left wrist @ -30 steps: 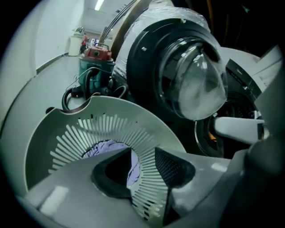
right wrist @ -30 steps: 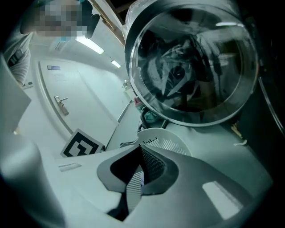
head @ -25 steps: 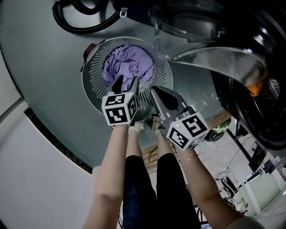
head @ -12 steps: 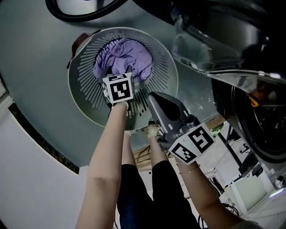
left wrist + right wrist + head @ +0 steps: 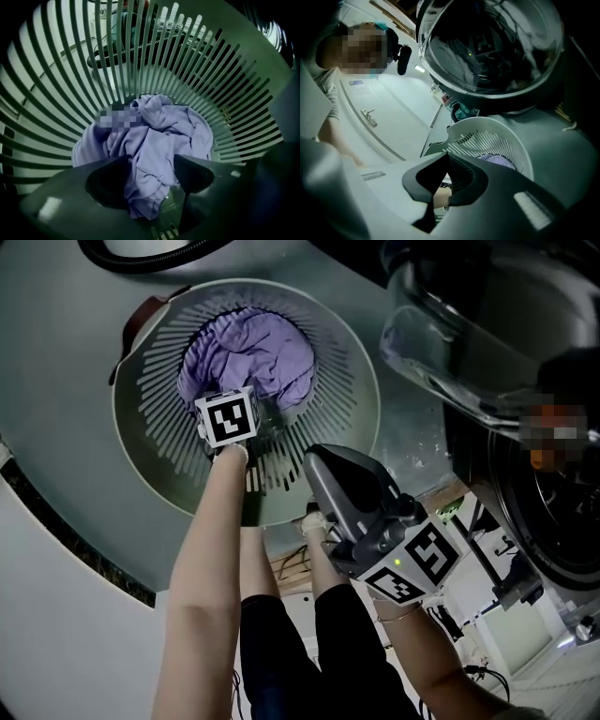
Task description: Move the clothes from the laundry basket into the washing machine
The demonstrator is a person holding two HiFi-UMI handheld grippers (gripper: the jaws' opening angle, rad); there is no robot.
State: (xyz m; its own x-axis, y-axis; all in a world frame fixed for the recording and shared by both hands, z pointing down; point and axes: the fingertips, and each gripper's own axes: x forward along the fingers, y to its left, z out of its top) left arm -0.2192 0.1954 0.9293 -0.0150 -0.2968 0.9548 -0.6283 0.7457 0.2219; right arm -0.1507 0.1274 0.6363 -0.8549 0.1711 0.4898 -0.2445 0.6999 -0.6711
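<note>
Garment (image 5: 154,140), purple, single item: lies crumpled in a heap on the bottom of the laundry basket (image 5: 367,381), toward the far wall in the head view. Judged soft, limp and light, with no stiffness to lever against. Likely to drape and trail once lifted, perhaps to snag on the slotted wall. Not fragile, and not slippery by the look of the cloth. Best hold, as a judgement: a raised fold near the middle of the heap, pinched deep through several layers to keep loose ends from dragging.

Left tool (image 5: 150,176): points steeply down inside the basket, jaws spread, with a ridge of the purple cloth between them and the pads not yet pressing on it.

Right tool (image 5: 445,180): jaws pressed together on nothing, held outside the near rim of the basket and aimed across it toward the machine.

Laundry basket: round, pale, slotted in sides and base. Stands on the floor (image 5: 56,362). No second garment visible inside.

Washing machine (image 5: 553,512): front-loader just beside the basket, round glass door (image 5: 492,47) swung open, dark drum behind.

Floor: smooth, grey-green, faintly glossy. Black hose (image 5: 127,261) curved beyond the far rim of the basket. Pale panel along the left edge of the head view. Cables and small clutter near the person's feet, too small to identify.
</note>
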